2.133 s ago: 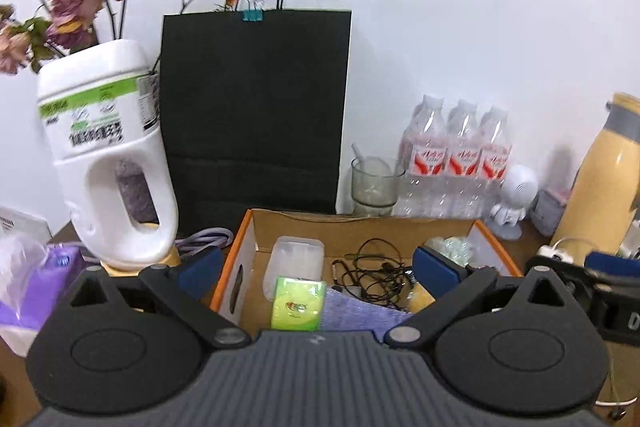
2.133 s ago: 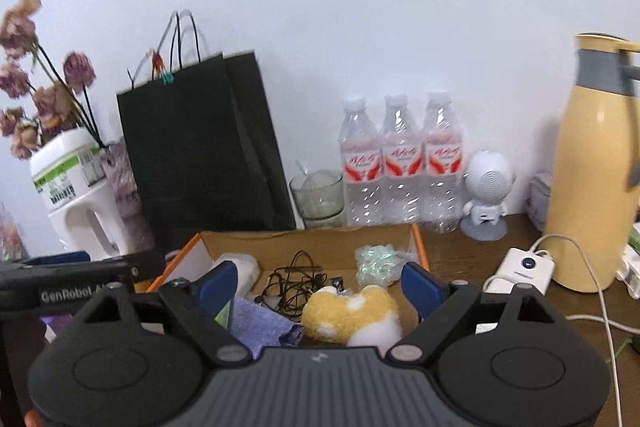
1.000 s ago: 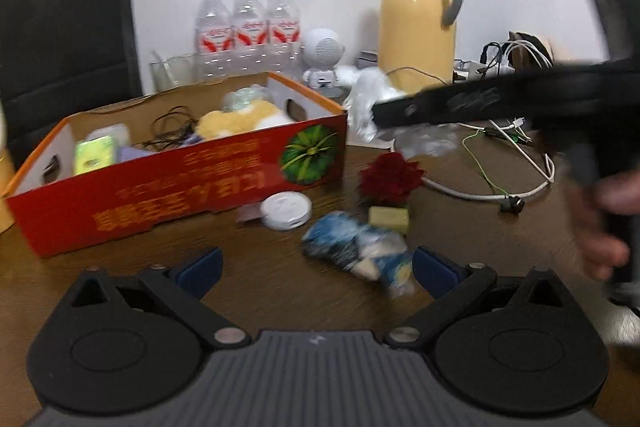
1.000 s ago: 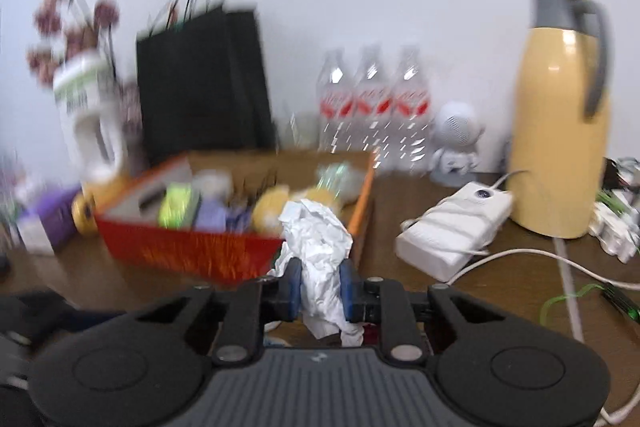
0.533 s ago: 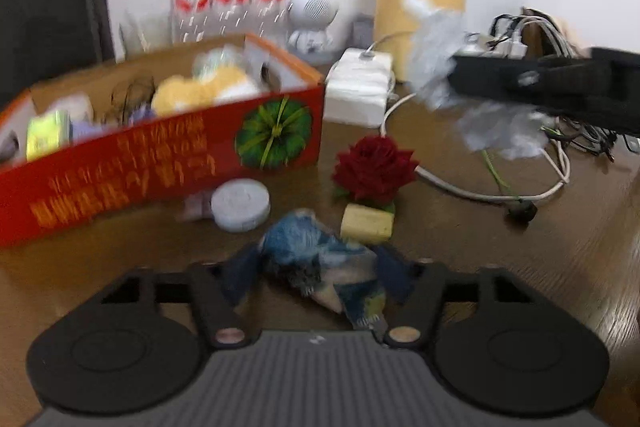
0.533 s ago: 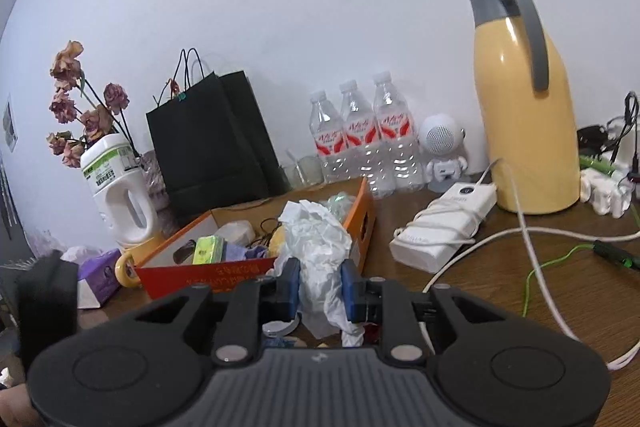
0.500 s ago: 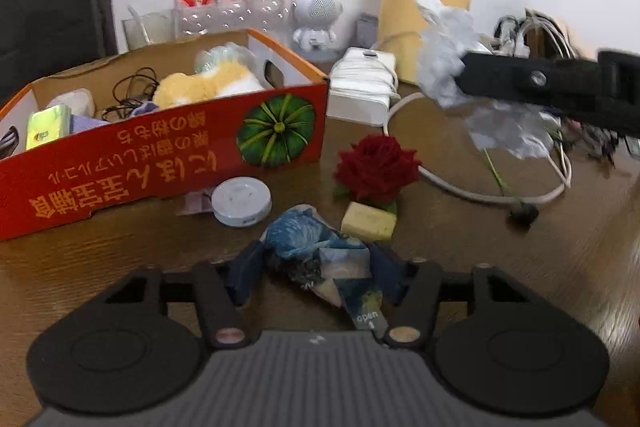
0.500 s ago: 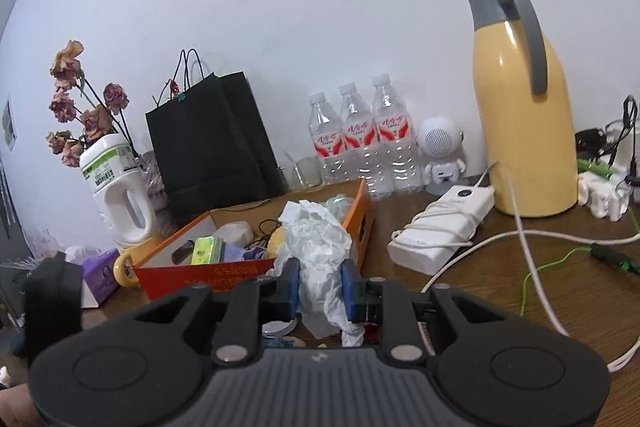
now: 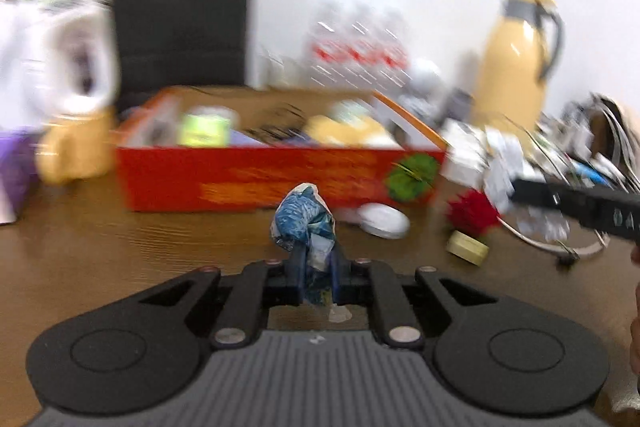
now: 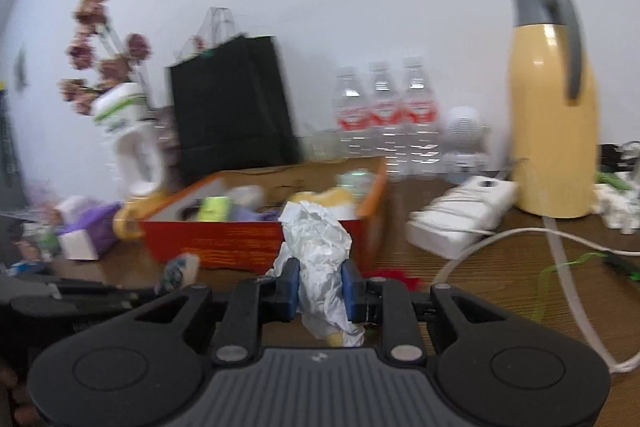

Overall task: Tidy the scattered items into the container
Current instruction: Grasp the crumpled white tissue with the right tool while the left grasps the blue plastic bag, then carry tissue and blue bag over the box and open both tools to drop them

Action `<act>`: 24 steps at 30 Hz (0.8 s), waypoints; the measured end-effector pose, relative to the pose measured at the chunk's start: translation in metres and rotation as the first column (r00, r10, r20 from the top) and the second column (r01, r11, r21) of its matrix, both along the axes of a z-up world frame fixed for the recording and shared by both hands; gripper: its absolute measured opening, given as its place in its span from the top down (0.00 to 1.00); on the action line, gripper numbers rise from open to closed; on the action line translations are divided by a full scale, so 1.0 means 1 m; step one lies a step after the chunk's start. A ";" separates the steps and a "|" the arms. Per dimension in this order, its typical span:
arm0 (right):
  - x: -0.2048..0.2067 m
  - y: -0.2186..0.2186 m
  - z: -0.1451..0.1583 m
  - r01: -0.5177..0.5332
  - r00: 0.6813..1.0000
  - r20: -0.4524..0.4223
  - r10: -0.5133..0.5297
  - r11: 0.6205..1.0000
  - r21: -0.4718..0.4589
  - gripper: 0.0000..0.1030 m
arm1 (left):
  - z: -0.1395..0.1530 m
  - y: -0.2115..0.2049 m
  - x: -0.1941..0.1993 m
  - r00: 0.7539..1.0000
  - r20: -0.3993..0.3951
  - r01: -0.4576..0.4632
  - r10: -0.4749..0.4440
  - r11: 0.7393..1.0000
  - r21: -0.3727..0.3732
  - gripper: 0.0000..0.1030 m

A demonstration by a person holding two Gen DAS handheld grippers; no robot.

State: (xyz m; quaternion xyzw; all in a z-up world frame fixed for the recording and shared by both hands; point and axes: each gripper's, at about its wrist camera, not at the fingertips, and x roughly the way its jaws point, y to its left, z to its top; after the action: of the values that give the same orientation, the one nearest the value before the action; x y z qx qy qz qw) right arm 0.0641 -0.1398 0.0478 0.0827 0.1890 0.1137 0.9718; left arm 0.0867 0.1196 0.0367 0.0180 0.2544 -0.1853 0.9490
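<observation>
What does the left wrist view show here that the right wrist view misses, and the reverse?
Left wrist only: the white round disc and yellow block on the table.

Right wrist only: the dried flowers.

Both: the red box, yellow jug, left claw shut on the blue wrapper, right claw shut on crumpled white paper.

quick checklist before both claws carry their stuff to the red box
1. Left claw shut on the blue wrapper: ok; its jaws have just been closing.
2. Right claw shut on the crumpled white paper: ok.
3. Red box open on top: ok.
4. Free space inside the box: cannot tell, blurred.
5. Red flower, white disc, yellow block boxed: not ok, on the table.
</observation>
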 end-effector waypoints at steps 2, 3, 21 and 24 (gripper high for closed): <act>-0.005 0.015 0.004 -0.023 1.000 0.001 0.023 1.000 0.010 0.80 | 0.009 0.020 -0.012 0.998 0.043 -0.053 0.053 0.999 -0.013 0.88; -0.009 0.024 0.006 -0.028 1.000 0.009 0.028 1.000 0.005 0.80 | 0.013 0.027 -0.018 0.995 0.064 -0.072 0.073 0.997 -0.020 0.88; -0.101 0.119 0.016 0.109 0.990 0.091 -0.104 0.992 -0.057 0.78 | 0.010 0.074 -0.107 0.970 0.240 -0.021 0.034 0.998 -0.056 0.87; -0.112 0.118 0.013 0.106 0.992 0.079 -0.101 0.993 -0.055 0.78 | 0.012 0.079 -0.108 0.974 0.221 -0.023 0.042 0.996 -0.085 0.87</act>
State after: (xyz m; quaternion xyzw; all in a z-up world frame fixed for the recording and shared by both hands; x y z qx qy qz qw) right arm -0.0478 -0.0219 0.0612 0.0593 0.1505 0.0607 0.9850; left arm -0.0214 0.1987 0.0491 -0.0043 0.1390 -0.1769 0.9744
